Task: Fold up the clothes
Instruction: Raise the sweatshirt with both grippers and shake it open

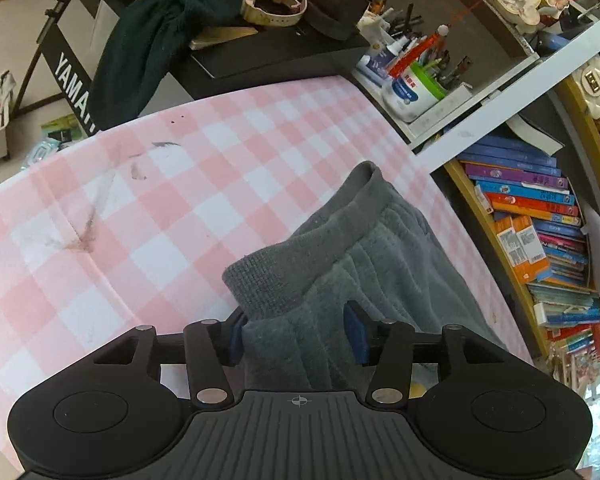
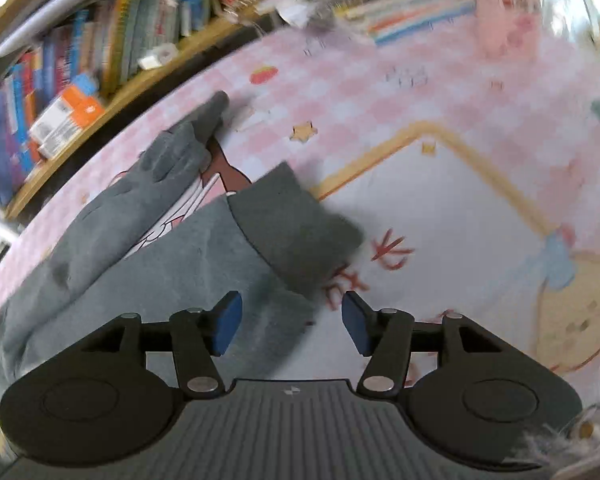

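Left gripper [image 1: 298,330]: blue pads set wide, with a bunch of the grey garment [image 1: 340,256] filling the gap between them — both pads touch the fabric, though I cannot tell whether they are actually clamped on it. The ribbed waistband [image 1: 312,240] stands raised above the pink checked table cover [image 1: 140,208], near its edge beside the bookshelf [image 1: 540,224].

Right gripper [image 2: 292,326]: pads apart, holding nothing; a fold of the grey cloth lies below the left pad. In the right wrist view the garment [image 2: 172,264] spreads across the printed cover [image 2: 420,208] from the shelf-side edge — one ribbed cuff [image 2: 296,232] flat, a second limb [image 2: 180,152] reaching toward that edge. View blurred.
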Demonstrator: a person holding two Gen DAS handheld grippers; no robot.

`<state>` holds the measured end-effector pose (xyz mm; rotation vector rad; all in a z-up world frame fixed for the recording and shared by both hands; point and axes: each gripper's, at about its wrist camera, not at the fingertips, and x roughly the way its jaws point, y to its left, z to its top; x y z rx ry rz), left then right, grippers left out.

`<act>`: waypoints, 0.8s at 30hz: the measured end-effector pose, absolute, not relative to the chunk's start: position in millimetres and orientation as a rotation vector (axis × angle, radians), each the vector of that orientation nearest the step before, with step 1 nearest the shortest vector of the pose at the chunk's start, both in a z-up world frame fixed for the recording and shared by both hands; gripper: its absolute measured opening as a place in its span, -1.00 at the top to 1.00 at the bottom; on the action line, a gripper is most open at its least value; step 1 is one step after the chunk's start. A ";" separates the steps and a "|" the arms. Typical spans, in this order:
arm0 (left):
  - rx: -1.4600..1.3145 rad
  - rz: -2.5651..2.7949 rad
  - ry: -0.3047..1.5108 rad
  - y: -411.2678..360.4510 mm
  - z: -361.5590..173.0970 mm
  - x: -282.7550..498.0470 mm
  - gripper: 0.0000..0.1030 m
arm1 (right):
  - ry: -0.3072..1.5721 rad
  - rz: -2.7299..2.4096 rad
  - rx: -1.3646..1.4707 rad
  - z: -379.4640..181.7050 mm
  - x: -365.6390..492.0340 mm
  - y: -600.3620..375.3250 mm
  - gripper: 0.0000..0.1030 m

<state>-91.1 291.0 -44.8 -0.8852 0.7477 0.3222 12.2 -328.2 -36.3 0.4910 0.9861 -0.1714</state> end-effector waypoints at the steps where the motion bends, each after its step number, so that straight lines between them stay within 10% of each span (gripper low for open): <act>1: -0.888 0.325 0.747 291.7 -45.4 -93.2 0.06 | 0.978 -0.187 0.468 -37.6 15.7 -323.2 0.09; 4: -0.905 0.341 0.747 296.4 -49.2 -98.4 0.07 | 0.938 -0.183 0.413 -28.1 17.2 -316.9 0.72; 9: -0.888 0.305 0.776 297.6 -49.7 -89.2 0.05 | 0.779 -0.211 0.294 14.0 -11.7 -320.6 0.80; 16: -0.790 0.191 0.816 271.4 -50.3 -65.2 0.05 | 0.964 -0.396 0.269 -27.1 -67.2 -368.0 0.75; 20: -0.717 0.164 0.837 260.9 -47.4 -51.4 0.05 | 0.940 -0.490 0.255 -34.8 -79.2 -363.9 0.20; 24: -0.637 0.135 0.857 250.7 -44.4 -38.4 0.15 | 0.848 -0.504 0.159 -25.6 -80.7 -345.2 0.12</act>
